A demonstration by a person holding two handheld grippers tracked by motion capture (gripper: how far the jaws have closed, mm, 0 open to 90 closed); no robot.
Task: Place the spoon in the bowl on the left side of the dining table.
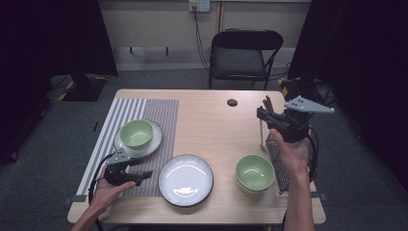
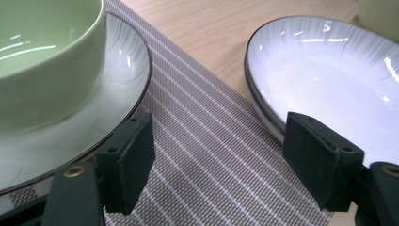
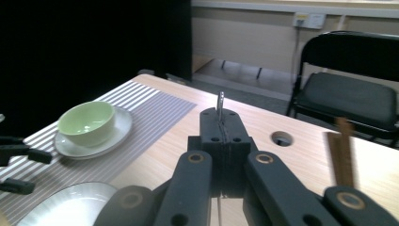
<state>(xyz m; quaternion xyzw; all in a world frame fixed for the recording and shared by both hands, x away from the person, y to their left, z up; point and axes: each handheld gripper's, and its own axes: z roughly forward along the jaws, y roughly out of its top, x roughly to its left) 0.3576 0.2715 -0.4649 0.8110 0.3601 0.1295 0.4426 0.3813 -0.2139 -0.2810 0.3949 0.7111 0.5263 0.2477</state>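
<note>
Currently a thin metal utensil (image 3: 220,101) is pinched between the pressed-together right tongs (image 1: 262,115), lifted above the wire cutlery rack (image 1: 278,161) at the right edge of the tabletop (image 1: 211,120). Its long axis is held roughly upright, handle hanging below. The placemat (image 1: 159,115) with the plate (image 1: 186,180) lies well to the left of it, so a leftward carry is probably needed. The left tongs (image 1: 144,174) are held spread and empty over the placemat, between the bowl on its saucer (image 2: 47,61) and that plate. The utensil's tip is seen close in the right gripper view; from above, only its thin shaft (image 1: 261,132) is seen.
</note>
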